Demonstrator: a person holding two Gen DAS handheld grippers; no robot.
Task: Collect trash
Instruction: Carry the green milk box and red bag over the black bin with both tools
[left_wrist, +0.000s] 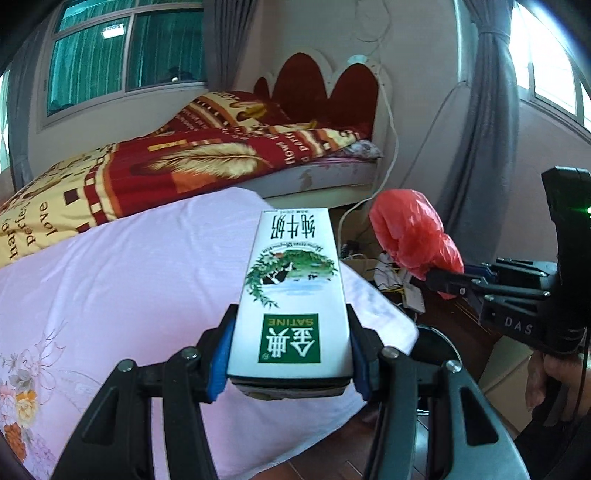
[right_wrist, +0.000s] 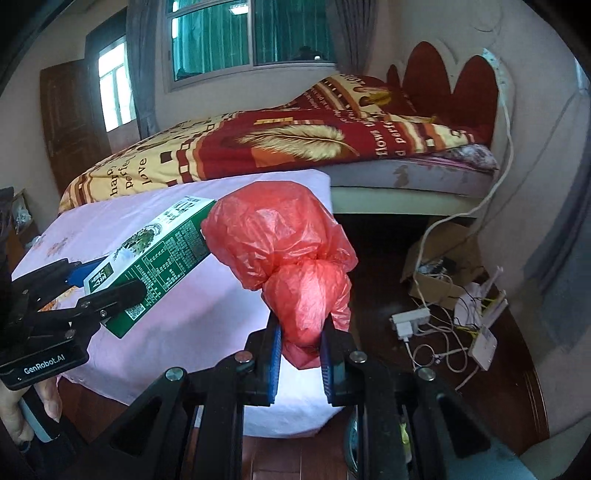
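Your left gripper (left_wrist: 290, 365) is clamped on the base end of the carton (left_wrist: 291, 295), blue pads (left_wrist: 221, 354) flat against its two narrow sides, so it sticks straight out ahead and cannot swivel. It hangs in the air above the pink cloth (left_wrist: 129, 280), touching nothing else. Your right gripper (right_wrist: 301, 354) pinches the bag (right_wrist: 291, 251) at its lower lobe, below the knot, so the fuller part balloons up and forward. Both pieces of trash are off the table, the carton's far end just beside the bag. You hold the two grippers level and close together over the table's corner, left one angled in toward the right; I judge you are carrying both away. Beyond lie the bed (right_wrist: 295, 147) and cables (right_wrist: 436, 332) on the floor.
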